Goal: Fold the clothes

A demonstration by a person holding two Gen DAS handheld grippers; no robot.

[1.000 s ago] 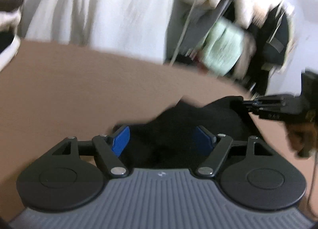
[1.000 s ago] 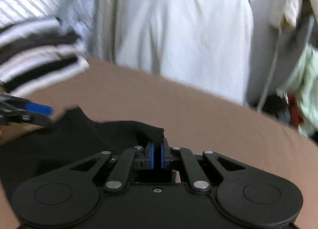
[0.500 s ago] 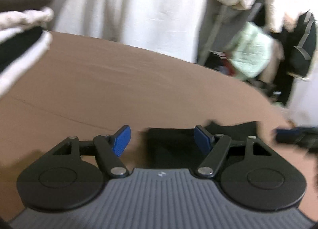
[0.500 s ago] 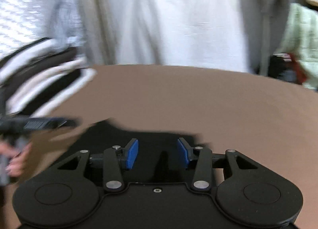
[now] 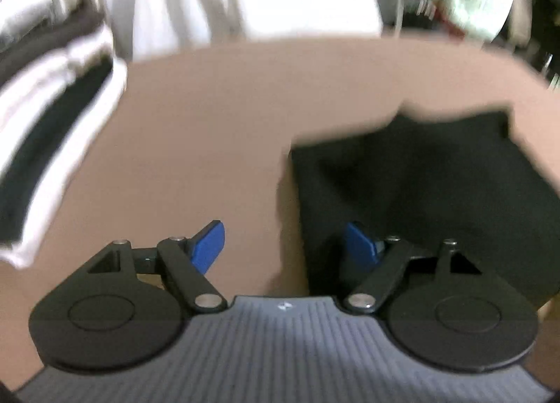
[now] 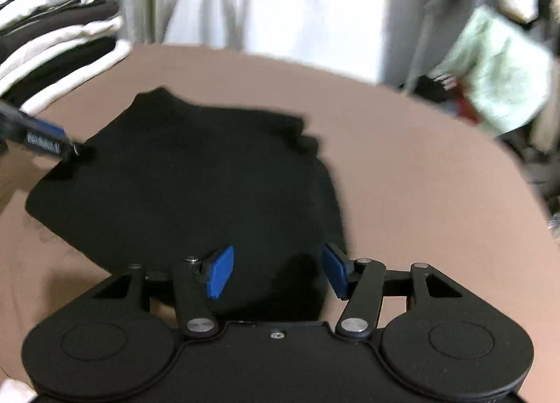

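Kid: Both jaws are opening! Nothing is pinched by the left gripper (image 5: 283, 245) or the right gripper (image 6: 276, 271).

Pal: Yes. A black cloth (image 6: 196, 186) lies folded flat, right under the right jaws.

Kid: What's left?

Pal: Maybe stacking it on the pile (image 6: 59, 53), far left. Bare table (image 6: 402, 165) ahead gives room.

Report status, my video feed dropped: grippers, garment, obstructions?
Left gripper opening, empty. Right gripper opening, nothing pinched. Black garment lies folded on the table. Nothing in the way.
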